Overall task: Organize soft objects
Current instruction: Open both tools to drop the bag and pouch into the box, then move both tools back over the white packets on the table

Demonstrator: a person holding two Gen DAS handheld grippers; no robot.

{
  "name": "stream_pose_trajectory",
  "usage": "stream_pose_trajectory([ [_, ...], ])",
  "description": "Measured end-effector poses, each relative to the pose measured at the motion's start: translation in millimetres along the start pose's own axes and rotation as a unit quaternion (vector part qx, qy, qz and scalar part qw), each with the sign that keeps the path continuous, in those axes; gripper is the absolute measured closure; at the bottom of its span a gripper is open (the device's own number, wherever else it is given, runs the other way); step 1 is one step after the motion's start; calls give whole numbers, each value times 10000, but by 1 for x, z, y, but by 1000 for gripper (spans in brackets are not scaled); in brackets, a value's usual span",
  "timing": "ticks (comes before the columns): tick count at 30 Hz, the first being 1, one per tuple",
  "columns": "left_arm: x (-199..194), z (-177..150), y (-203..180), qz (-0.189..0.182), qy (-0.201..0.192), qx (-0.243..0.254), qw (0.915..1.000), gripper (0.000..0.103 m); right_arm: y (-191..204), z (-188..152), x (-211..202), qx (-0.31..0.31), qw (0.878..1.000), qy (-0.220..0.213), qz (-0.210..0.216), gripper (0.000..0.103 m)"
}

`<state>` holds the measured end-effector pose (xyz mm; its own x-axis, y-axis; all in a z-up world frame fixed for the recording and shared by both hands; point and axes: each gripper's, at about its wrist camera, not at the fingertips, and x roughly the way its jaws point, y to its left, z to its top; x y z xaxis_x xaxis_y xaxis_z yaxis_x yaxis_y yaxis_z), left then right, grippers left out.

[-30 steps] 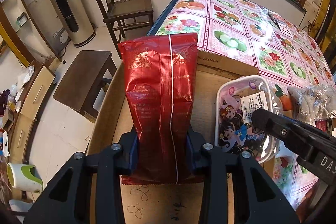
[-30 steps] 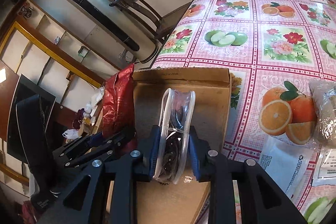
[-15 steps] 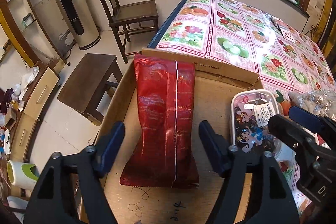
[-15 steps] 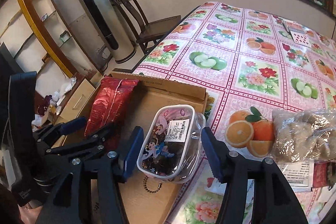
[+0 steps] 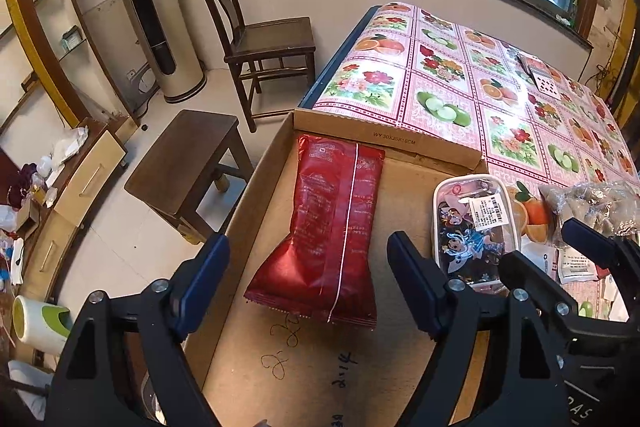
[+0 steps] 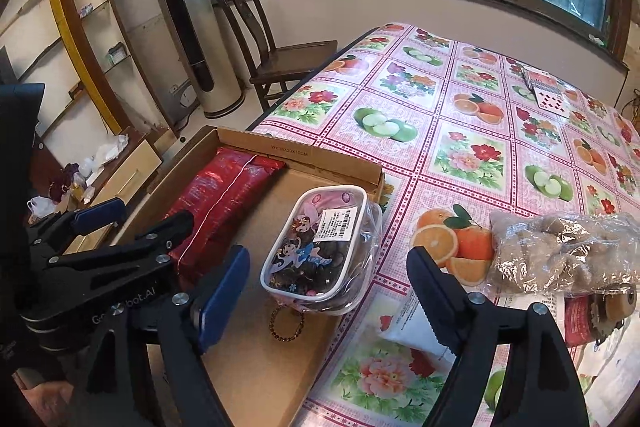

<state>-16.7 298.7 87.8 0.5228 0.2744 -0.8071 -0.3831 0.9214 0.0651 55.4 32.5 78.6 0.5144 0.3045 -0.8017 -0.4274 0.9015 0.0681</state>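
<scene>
In the box [image 5: 384,143]: red packet [image 5: 332,227] flat at its left, clear pouch [image 6: 320,243] at its right edge; on the bench [image 6: 460,131], unsorted: brown bag [image 6: 560,251], white packets [image 6: 412,327]; left tongs [image 5: 308,281] and right tongs [image 6: 328,295] released, empty.

Print on the red packet [image 5: 332,227] too small to read; near end of the cardboard box [image 5: 400,143] cut off by the bottom edge; clear bag of brown lumps [image 6: 560,251] running past the right edge, contents unidentifiable
</scene>
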Motion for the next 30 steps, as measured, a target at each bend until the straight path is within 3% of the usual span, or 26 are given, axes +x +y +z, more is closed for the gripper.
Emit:
stream_pose_trajectory([
  [11,-47,-11,-30,-309,-244,130,9991,20,-35,-26,-51,191,9996,-198,37,16],
  [20,-69,-23,-96,-776,-229,577,9950,19,-119,-63,-95,808,9964,-210,-132,13],
  [30,-56,-41,-166,-1090,117,1033,9886,19,-204,-109,-127,1376,9894,-170,-428,13],
])
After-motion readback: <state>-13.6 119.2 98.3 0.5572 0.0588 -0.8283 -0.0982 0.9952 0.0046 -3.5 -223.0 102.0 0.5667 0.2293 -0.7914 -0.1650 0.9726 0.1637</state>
